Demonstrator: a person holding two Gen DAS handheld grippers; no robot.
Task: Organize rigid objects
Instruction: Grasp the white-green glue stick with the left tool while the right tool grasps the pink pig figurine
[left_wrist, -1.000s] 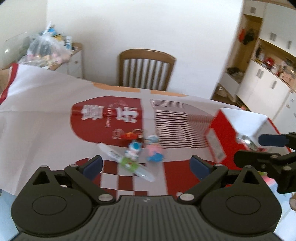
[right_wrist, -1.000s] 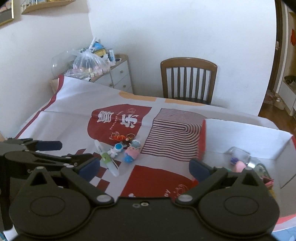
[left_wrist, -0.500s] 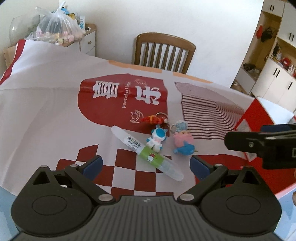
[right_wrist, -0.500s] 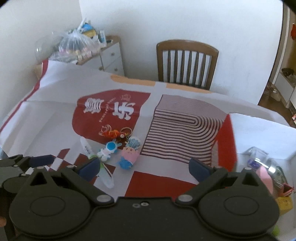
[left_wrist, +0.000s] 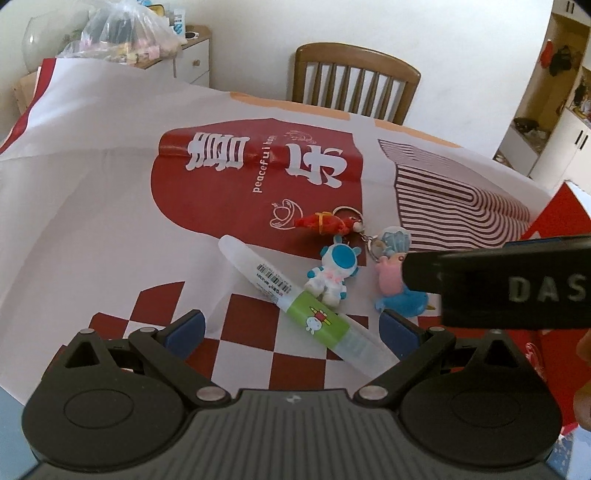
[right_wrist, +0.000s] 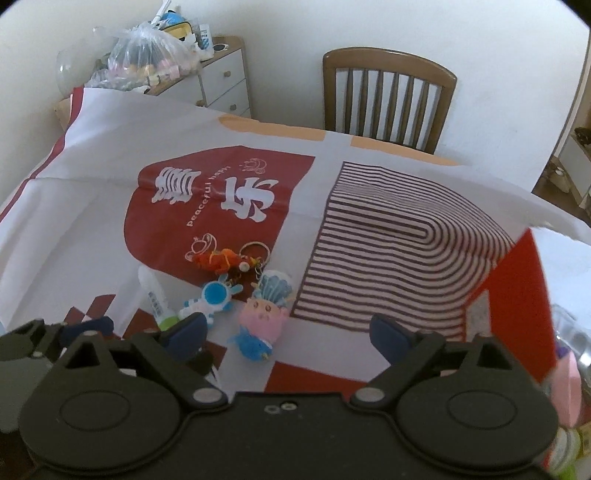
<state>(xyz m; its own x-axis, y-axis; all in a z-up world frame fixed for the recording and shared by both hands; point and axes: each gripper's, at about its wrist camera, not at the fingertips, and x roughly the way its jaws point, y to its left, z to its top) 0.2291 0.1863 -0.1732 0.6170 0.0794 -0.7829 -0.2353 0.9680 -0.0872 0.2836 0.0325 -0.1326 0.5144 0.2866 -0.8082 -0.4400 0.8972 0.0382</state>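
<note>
both claws hover low over a small cluster of things on the counter (left_wrist: 92, 192), which is covered by a red and white printed cloth. the left claw (left_wrist: 291, 328) stands wide open and empty, with the lower end of the clear tube with a green label (left_wrist: 295, 299) lying between its fingers but not pressed by them. the right claw (right_wrist: 290, 328) is also open with nothing gripped; its jaws have just been closing a little, and the pink and blue figure (right_wrist: 260, 325) lies on the cloth just ahead of the gap between its fingers, not touched as far as the views show.

beside these lie a white and blue astronaut figure (left_wrist: 332, 273), touching the tube, and a red keychain charm (left_wrist: 325, 223) with a metal ring, a bit farther off. all four are still loose on the cloth, so none of this cluster has been put away.

at the right edge of the right wrist view stands a red-walled box (right_wrist: 517, 288), and some small items show past its wall, blurred. that suggests part of the sorting is done, while the cluster remains. the next step is likely a grasp by each claw.
</note>
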